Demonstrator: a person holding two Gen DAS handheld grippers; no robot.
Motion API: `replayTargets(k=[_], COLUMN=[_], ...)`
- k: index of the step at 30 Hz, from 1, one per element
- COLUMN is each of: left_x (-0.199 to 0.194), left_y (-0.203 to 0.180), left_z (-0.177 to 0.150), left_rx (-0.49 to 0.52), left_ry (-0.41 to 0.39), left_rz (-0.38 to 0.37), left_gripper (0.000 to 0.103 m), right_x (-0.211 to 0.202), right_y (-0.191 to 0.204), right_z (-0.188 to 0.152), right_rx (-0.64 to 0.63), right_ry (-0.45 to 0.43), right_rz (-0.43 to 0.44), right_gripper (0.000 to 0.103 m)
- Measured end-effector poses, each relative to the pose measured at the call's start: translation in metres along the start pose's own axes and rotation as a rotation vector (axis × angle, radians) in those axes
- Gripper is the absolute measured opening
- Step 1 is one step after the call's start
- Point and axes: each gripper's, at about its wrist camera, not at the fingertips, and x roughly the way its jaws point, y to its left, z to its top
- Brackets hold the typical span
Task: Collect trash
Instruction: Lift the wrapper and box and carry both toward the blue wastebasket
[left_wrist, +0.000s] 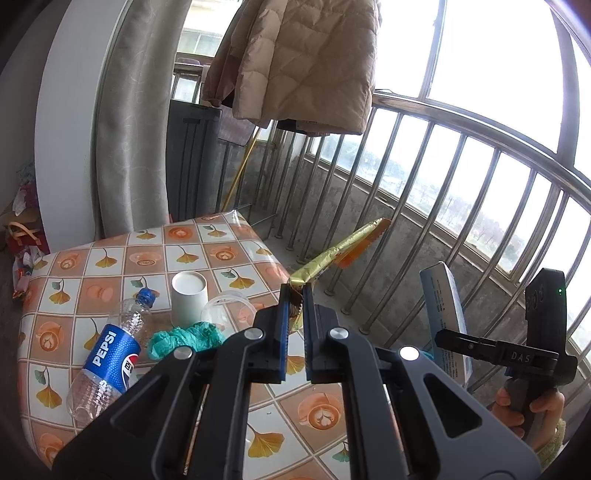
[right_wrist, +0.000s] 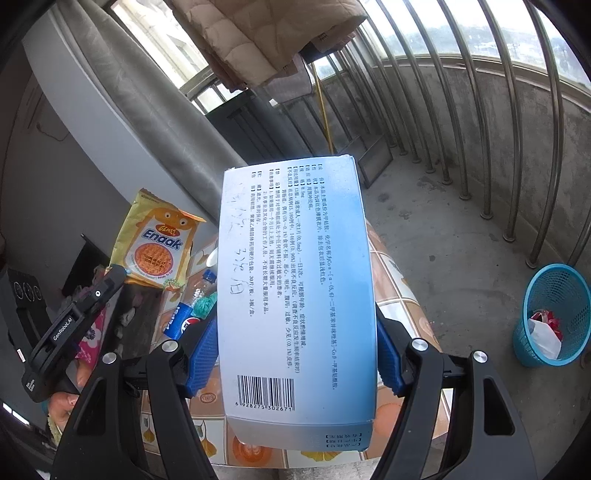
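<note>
A yellow snack wrapper (left_wrist: 332, 258) is clamped in the left gripper (left_wrist: 295, 295) jaws above the table (left_wrist: 110, 258). A blue-and-white box (right_wrist: 295, 295) is gripped between the right gripper (right_wrist: 295, 354) jaws; the blue basket (right_wrist: 554, 317) stands on the floor nearby.

— What is on the table (left_wrist: 236, 240)?
— A Pepsi bottle (left_wrist: 107, 350) lying down, a white cup (left_wrist: 189, 300), a clear cup (left_wrist: 229, 308) and a green crumpled thing (left_wrist: 184, 338).
</note>
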Motion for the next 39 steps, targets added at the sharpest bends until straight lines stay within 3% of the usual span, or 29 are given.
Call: replayTargets(k=[27, 39], left_x=[0.034, 0.067], left_y=[-0.038, -0.079], left_z=[0.005, 0.005], left_rx=[0.048, 0.071], left_ry=[0.024, 0.058], left_rz=[-0.092, -0.171], left_gripper=[0.005, 0.005], right_x=[-0.034, -0.063], right_y=[-0.041, -0.082], right_z=[0.005, 0.007], right_rx=[0.087, 0.142], right_ry=[-0.074, -0.113], right_rz=[-0.079, -0.148], right_gripper=[0.070, 0.069])
